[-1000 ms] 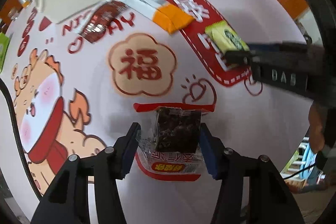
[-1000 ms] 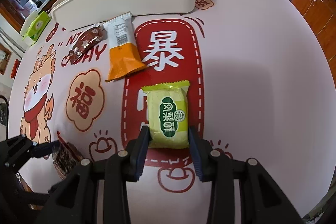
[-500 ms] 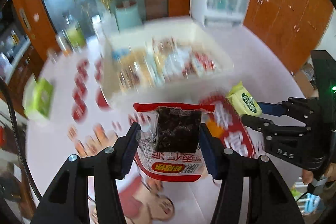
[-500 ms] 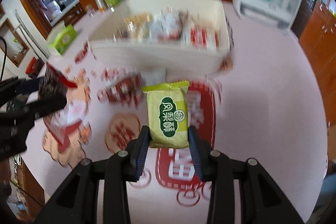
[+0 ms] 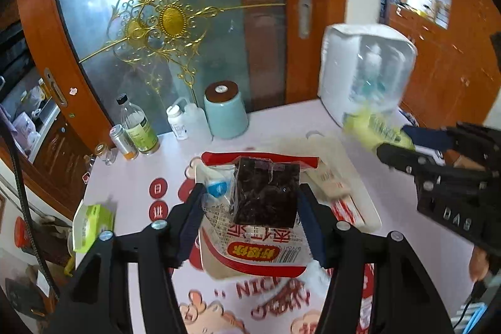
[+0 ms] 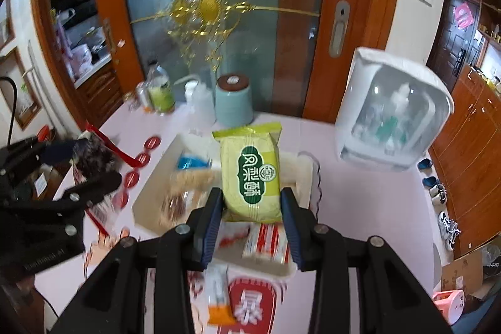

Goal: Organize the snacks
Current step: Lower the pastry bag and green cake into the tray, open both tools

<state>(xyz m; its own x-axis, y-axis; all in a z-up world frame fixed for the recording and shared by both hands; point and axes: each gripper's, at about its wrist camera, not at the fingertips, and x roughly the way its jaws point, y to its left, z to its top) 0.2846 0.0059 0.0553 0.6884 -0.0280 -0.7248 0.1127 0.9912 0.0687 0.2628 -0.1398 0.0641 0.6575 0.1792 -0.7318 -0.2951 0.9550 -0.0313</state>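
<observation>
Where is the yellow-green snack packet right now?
The yellow-green snack packet is held up between the right gripper fingers, in the air above the white snack bin, in front of the teal cup; the left wrist view shows it at the right.

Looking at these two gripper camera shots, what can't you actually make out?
- Left wrist view: most of the white bin sits behind the red-edged snack pack held in the left gripper, whose jaws are opening.
- Right wrist view: snacks inside the bin are motion-blurred, partly behind the green pastry pack in the right gripper.
- Both views: bottle labels too small.
</observation>
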